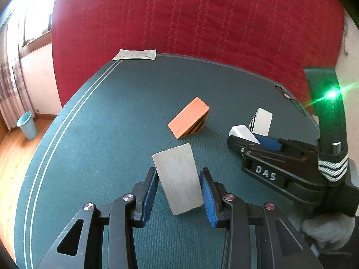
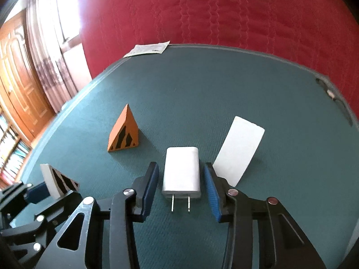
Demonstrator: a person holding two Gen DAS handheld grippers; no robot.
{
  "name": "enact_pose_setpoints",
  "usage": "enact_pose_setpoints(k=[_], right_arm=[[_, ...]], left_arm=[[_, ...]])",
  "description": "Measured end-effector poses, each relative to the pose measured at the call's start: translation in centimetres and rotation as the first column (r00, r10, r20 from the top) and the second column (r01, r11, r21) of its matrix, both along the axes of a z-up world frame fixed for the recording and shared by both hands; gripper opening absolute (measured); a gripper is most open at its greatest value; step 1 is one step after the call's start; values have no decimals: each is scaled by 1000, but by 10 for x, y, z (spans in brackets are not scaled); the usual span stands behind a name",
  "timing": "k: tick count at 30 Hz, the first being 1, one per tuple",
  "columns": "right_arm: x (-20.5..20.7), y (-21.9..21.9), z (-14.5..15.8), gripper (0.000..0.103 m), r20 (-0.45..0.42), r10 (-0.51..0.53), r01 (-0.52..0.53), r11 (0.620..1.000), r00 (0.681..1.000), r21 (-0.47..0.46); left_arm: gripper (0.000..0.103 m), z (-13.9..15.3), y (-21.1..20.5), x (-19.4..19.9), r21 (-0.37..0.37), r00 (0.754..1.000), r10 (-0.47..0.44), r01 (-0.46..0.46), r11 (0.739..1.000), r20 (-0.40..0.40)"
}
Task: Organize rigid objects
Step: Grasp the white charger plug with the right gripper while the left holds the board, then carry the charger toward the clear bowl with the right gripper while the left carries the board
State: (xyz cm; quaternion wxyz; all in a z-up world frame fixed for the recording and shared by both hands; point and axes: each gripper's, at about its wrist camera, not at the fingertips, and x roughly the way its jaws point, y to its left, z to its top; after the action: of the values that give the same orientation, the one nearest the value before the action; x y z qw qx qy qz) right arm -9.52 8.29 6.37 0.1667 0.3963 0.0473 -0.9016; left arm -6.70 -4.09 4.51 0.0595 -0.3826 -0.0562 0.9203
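Note:
My left gripper [image 1: 178, 192] is open around a white wedge block [image 1: 178, 179] with black-striped sides that rests on the green table [image 1: 112, 112]; small gaps show on both sides. The same block shows at the left of the right wrist view [image 2: 55, 180]. My right gripper [image 2: 181, 188] is open around a white plug charger [image 2: 182, 172] lying flat, prongs toward the camera. An orange wedge with black stripes [image 1: 188, 117] [image 2: 124, 133] stands mid-table. A second white wedge [image 2: 239, 151] [image 1: 261, 122] stands just right of the charger.
A paper slip [image 1: 135, 55] [image 2: 148, 48] lies at the table's far edge. A red quilted mattress [image 1: 190, 15] rises behind the table. A light blue bin [image 1: 27, 125] stands on the wooden floor at left.

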Motion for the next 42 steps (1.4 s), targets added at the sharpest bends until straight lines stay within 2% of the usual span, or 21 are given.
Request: enact_pose_setpoints(k=[1, 2, 10, 22, 35, 42], right_arm=[[0, -2, 0, 33, -5, -1, 2, 1000, 1000, 15], [1, -3, 1, 32, -8, 1, -1, 1000, 1000, 25], [16, 0, 1, 32, -9, 13, -13, 999, 1000, 34], [66, 33, 6, 32, -1, 5, -5, 1000, 1000, -21], [101, 90, 11, 32, 12, -107, 107, 991, 994, -76], [114, 128, 22, 32, -9, -187, 185, 979, 982, -87]], left_arm=[[40, 0, 0, 0, 1, 1000, -2, 2, 1000, 1], [40, -1, -1, -1, 1, 1000, -4, 4, 1000, 2], [40, -1, 0, 0, -7, 1000, -5, 5, 1000, 1], [40, 3, 7, 4, -17, 999, -38, 38, 999, -14], [40, 4, 41, 15, -29, 993, -120, 120, 992, -11], [40, 5, 65, 23, -54, 984, -175, 174, 983, -11]])
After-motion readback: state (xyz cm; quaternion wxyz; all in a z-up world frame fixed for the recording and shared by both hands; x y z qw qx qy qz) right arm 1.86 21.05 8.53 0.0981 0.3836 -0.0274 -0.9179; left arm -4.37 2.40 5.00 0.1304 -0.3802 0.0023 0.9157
